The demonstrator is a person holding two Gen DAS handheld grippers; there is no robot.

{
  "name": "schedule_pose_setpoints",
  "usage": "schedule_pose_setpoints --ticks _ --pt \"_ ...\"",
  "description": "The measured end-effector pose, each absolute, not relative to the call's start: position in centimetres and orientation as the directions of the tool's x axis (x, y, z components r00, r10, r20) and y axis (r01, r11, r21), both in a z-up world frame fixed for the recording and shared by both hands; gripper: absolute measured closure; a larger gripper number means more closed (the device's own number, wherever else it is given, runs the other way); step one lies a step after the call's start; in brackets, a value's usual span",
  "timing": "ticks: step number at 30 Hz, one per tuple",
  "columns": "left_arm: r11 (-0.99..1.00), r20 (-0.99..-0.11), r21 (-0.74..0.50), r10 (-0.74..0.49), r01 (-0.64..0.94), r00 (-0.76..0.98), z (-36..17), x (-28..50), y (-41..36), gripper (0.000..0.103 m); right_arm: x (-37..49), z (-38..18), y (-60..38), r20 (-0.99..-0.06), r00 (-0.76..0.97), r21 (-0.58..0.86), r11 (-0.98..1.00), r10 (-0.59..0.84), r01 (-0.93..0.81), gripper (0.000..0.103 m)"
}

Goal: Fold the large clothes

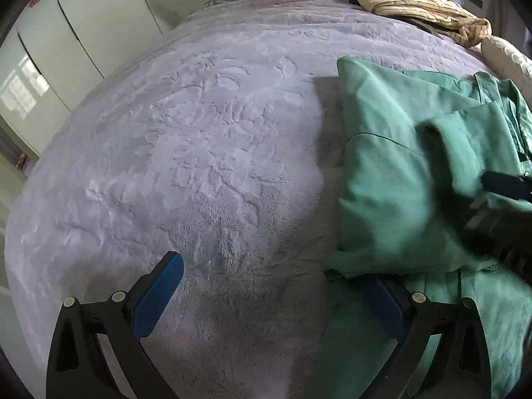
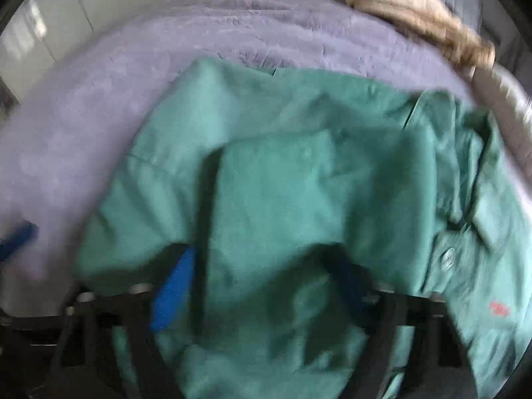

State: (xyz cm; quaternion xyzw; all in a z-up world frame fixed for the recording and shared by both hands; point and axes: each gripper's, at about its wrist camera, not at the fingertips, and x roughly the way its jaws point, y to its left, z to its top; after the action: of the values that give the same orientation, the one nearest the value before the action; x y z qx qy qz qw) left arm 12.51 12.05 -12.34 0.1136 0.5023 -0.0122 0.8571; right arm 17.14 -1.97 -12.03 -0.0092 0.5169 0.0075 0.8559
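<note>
- Left wrist view: the left tool [image 1: 276, 296] hangs with jaws wide apart over the lilac bed cover [image 1: 199, 139]; the green shirt [image 1: 392, 179] lies just to its right.
- Right wrist view (blurred): the right tool [image 2: 262, 286] has jaws parted, a shirt fold draped between them; whether the pads press it, I cannot tell.

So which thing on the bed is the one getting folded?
Look at the big fuzzy lilac blanket covering the bed. Near its right side lies a green shirt with a collar and buttons. The crumpled tan cloth farther back is striped; the shirt is plain green.

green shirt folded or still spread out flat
Partly folded: the green shirt has a sleeve panel doubled over its body, collar exposed at the right.
</note>
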Motion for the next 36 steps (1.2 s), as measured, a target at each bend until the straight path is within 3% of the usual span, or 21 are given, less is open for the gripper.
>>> schedule_pose_setpoints --ticks 1,2,9,16,18,20,21,24,28,32,34,35,36 --pt "0.976 -0.861 0.176 0.089 0.129 0.501 -12.3 12.5 12.2 0.0 16.7 -11.3 -2.6 -0.877 0.479 0.008 1.0 0.017 -0.02 0.076" --pt "0.977 -0.861 0.169 0.084 0.127 0.501 -12.4 12.6 12.3 0.0 16.5 -10.6 -3.7 -0.871 0.49 0.047 0.999 0.041 0.0 0.079" --pt "0.975 -0.855 0.173 0.079 0.137 0.513 -12.4 12.6 12.5 0.0 10.8 -5.5 -18.8 -0.795 0.607 0.23 0.937 0.024 0.263 0.08" --pt "0.951 -0.85 0.211 0.064 0.225 0.523 -11.2 12.3 12.9 0.0 5.0 -12.0 -32.2 -0.784 0.603 0.534 0.655 0.147 0.534 0.079" --pt "0.935 -0.85 0.241 0.075 0.259 0.521 -10.6 11.8 13.2 0.0 2.6 -13.4 -34.1 -0.75 0.634 0.622 0.533 0.192 0.574 0.072" --pt "0.913 -0.861 0.247 0.052 0.326 0.506 -9.5 11.1 13.6 0.0 0.7 -13.2 -34.3 -0.703 0.674 0.682 0.482 0.225 0.55 0.03" --pt "0.907 -0.865 0.24 0.038 0.346 0.501 -9.0 11.0 13.7 0.0 0.0 -12.8 -33.9 -0.677 0.695 0.709 0.47 0.242 0.526 0.024" --pt "0.913 -0.886 0.141 -0.055 0.382 0.46 -7.4 12.9 13.3 0.0 -1.0 -12.3 -32.4 -0.619 0.718 0.763 0.458 0.318 0.455 0.022" --pt "0.924 -0.913 -0.021 -0.173 0.381 0.369 -8.9 18.5 10.2 0.0 0.4 -12.9 -30.3 -0.615 0.692 0.772 0.468 0.379 0.43 0.022" --pt "0.93 -0.935 -0.073 -0.189 0.36 0.299 -12.1 22.5 7.0 0.0 2.4 -14.1 -28.8 -0.629 0.68 0.762 0.476 0.377 0.44 0.022" --pt "0.932 -0.938 -0.068 -0.181 0.356 0.296 -13.1 23.4 5.9 0.011 2.7 -13.9 -28.4 -0.647 0.674 0.744 0.486 0.355 0.458 0.024" --pt "0.926 -0.935 -0.079 -0.198 0.37 0.295 -13.1 23.5 5.3 0.038 2.9 -13.8 -28.2 -0.663 0.666 0.729 0.498 0.341 0.471 0.036" --pt "0.922 -0.933 -0.092 -0.212 0.376 0.291 -12.8 23.5 5.1 0.075 3.1 -13.6 -28.1 -0.694 0.643 0.697 0.524 0.323 0.489 0.053"
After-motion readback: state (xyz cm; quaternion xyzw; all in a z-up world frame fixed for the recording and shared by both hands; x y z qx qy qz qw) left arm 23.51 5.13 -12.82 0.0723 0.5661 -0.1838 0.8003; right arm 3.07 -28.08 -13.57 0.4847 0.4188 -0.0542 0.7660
